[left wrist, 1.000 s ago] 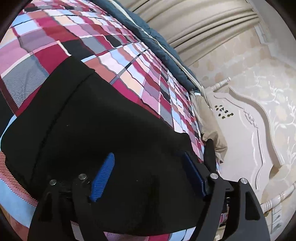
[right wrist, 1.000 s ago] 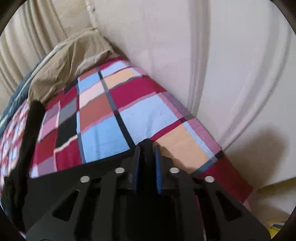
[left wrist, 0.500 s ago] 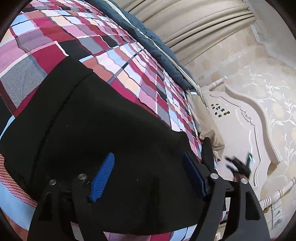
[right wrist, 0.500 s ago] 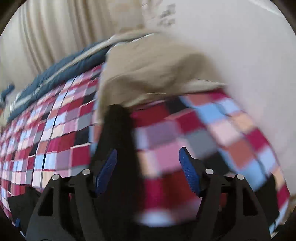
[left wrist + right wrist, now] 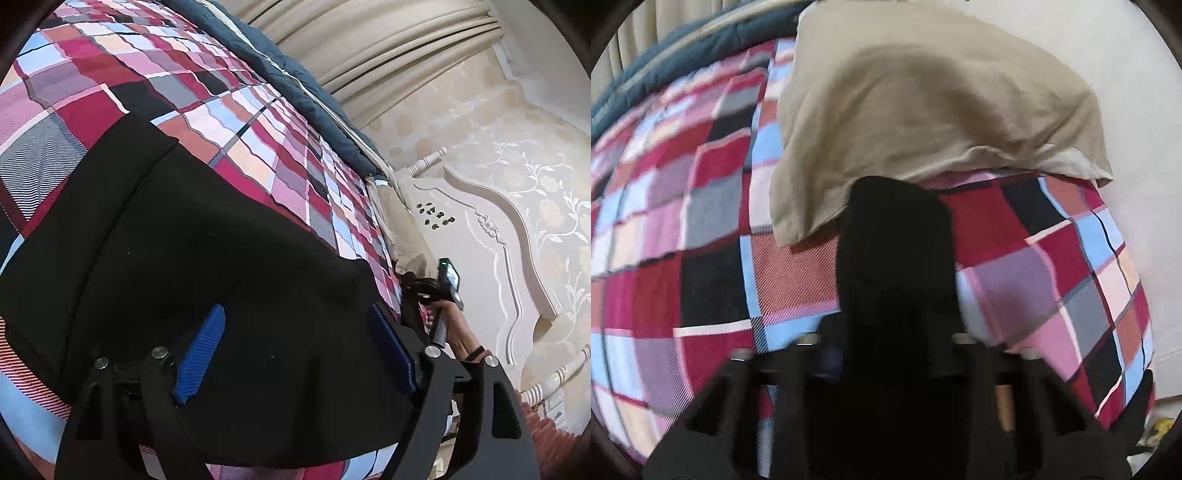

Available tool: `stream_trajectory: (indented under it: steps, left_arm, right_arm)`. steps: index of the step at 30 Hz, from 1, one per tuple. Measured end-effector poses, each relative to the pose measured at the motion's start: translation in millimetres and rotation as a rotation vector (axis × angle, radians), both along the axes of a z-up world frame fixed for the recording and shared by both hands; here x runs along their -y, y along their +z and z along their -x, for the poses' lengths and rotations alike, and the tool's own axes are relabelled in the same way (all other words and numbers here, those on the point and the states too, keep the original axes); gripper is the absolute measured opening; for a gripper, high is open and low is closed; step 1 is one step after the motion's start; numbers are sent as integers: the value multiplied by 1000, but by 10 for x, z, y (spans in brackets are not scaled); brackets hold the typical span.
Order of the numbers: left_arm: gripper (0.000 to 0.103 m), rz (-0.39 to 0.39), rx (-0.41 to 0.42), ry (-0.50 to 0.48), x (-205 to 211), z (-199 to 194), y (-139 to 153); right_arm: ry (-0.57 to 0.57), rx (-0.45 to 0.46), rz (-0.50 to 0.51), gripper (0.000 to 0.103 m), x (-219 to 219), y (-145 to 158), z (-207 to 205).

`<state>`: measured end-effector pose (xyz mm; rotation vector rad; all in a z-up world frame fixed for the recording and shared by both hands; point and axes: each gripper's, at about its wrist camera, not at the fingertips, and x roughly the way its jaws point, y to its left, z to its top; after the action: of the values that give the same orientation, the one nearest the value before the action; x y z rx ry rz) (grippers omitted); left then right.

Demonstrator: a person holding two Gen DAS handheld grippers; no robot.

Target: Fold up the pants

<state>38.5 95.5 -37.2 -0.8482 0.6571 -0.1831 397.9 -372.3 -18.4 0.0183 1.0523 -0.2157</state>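
We see a bed (image 5: 258, 155) covered by one checked quilt (image 5: 713, 280) in red, pink, blue, grey and black squares. Along its far edge runs a dark blue blanket (image 5: 295, 85), and behind that hang pale curtains (image 5: 388, 44). To the right stand a white carved headboard (image 5: 491, 251) and a wall with floral wallpaper (image 5: 535, 177). One beige pillow (image 5: 923, 122) lies at the head of the bed, against the headboard.

One pair of black pants (image 5: 192, 266) lies spread on the quilt. In the left wrist view the broad part fills the near middle of the frame, and a narrower part runs off to the right toward the pillow.

The left gripper (image 5: 295, 354) hangs over the broad part with its two blue fingers (image 5: 201, 354) well apart and opening; the cloth lies below and between them, and we cannot tell whether they touch it.

The right gripper (image 5: 421, 291), seen at the right of that view in a hand (image 5: 447, 314), is at the narrow end near the pillow. In its own blurred view a strip of black cloth (image 5: 897, 258) runs up from between its fingers to the pillow's edge. The fingers are closing on that strip, though the pads are hidden behind it.

We count two grippers, one pair of pants, one pillow, one quilt.
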Motion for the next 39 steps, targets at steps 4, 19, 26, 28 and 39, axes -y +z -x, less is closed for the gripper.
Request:
stream_trajectory:
  steps: [4, 19, 26, 28, 39]
  left_arm:
    - [79, -1, 0, 1, 1, -16, 3]
    - [79, -53, 11, 14, 68, 12, 10]
    - [81, -76, 12, 14, 88, -7, 13]
    - [82, -81, 15, 14, 92, -8, 13]
    - [83, -93, 24, 12, 117, -12, 13]
  right_arm:
    - [-15, 146, -237, 16, 562, 360, 417]
    - [-380, 371, -695, 26, 2993, -259, 2830]
    - [-492, 498, -732, 59, 3095, -108, 3287]
    - [-502, 497, -752, 59, 3127, -75, 3303]
    - [-629, 427, -636, 59, 3021, 30, 3289]
